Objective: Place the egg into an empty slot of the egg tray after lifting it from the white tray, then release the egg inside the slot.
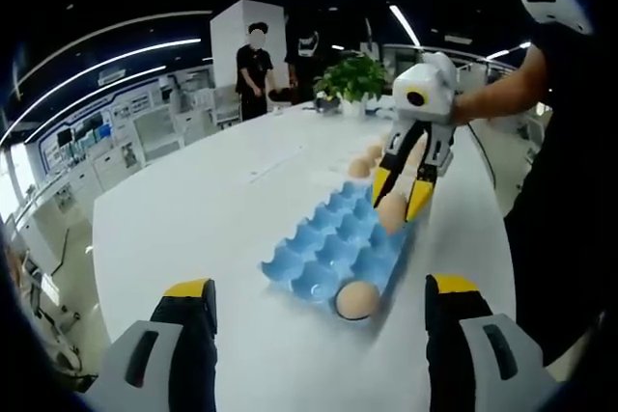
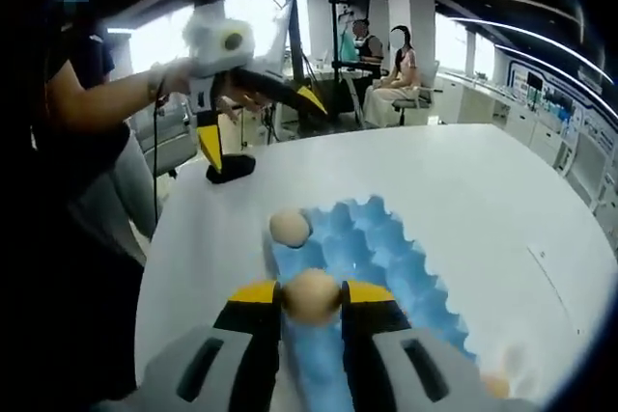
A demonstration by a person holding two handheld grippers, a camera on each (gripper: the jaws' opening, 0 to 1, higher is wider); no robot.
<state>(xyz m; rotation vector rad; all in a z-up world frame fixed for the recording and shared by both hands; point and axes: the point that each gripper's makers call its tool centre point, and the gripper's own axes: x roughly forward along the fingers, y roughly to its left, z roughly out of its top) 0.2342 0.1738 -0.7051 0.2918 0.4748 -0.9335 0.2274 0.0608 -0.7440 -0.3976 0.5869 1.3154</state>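
Right gripper view shows the right gripper pinching an egg above the blue egg tray; a second egg sits in a slot. Left gripper jaws stand spread apart before the tray. No writing is readable.

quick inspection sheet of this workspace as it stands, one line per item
surface: white oval table, mostly bare
job's things: blue moulded egg tray holding one tan egg in its end slot; second tan egg held over the tray; more eggs beyond the tray
clutter: potted green plant at far end
grippers: right tool shut on the held egg; left tool open, holding nothing, hovering off the table edge
cables: nothing seen
surroundings: people standing and sitting past the table, white counters, ceiling strip lights
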